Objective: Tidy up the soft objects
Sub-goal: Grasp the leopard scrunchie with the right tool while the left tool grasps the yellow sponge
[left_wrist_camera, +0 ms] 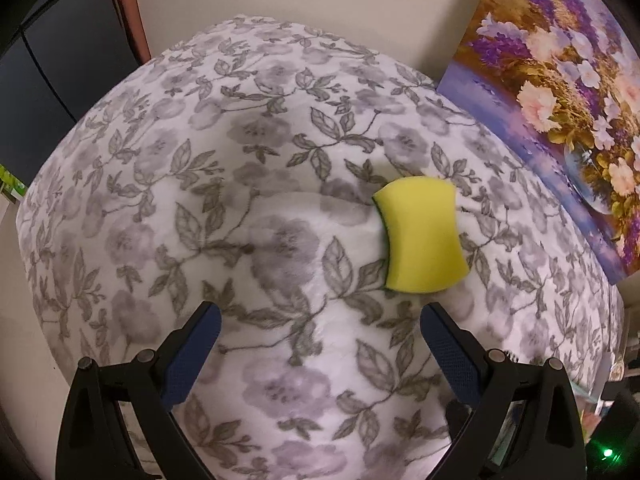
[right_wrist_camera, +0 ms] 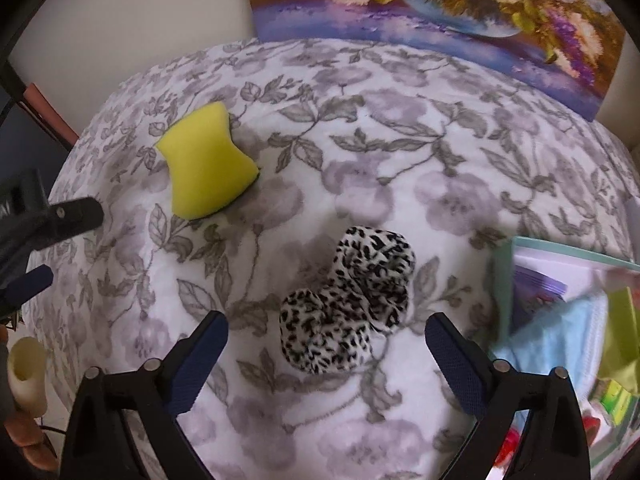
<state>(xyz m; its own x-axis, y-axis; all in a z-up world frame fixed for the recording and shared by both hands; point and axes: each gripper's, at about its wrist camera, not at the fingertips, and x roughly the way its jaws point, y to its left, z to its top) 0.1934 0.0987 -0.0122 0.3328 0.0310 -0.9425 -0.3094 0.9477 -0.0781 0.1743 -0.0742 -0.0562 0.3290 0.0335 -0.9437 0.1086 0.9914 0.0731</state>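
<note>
Lying loose on the blanket, item one: leopard-print soft piece (right_wrist_camera: pixel 347 300), black on white, bunched into two lobes, directly ahead of the right gripper (right_wrist_camera: pixel 326 334) and between the lines of its fingers, untouched. Item two: yellow sponge (left_wrist_camera: pixel 420 236), dark scouring layer showing at one edge, just beyond the right-hand finger of the left gripper (left_wrist_camera: pixel 320 324), ahead and off to one side; from the right gripper it sits far forward on the left. Both grippers stand wide apart, empty, angled steeply down. Container: pale green box (right_wrist_camera: pixel 560 252) beside the right gripper's right finger, already holding a light blue cloth and other soft-looking pieces, blurred. Progress, as judged: some sorting appears done; both items remain to be gathered. Surface: fleece blanket (right_wrist_camera: pixel 460 184), grey floral print, over a raised top. Surroundings: flower painting (right_wrist_camera: pixel 432 4) propped against a plain wall beyond the blanket.
</note>
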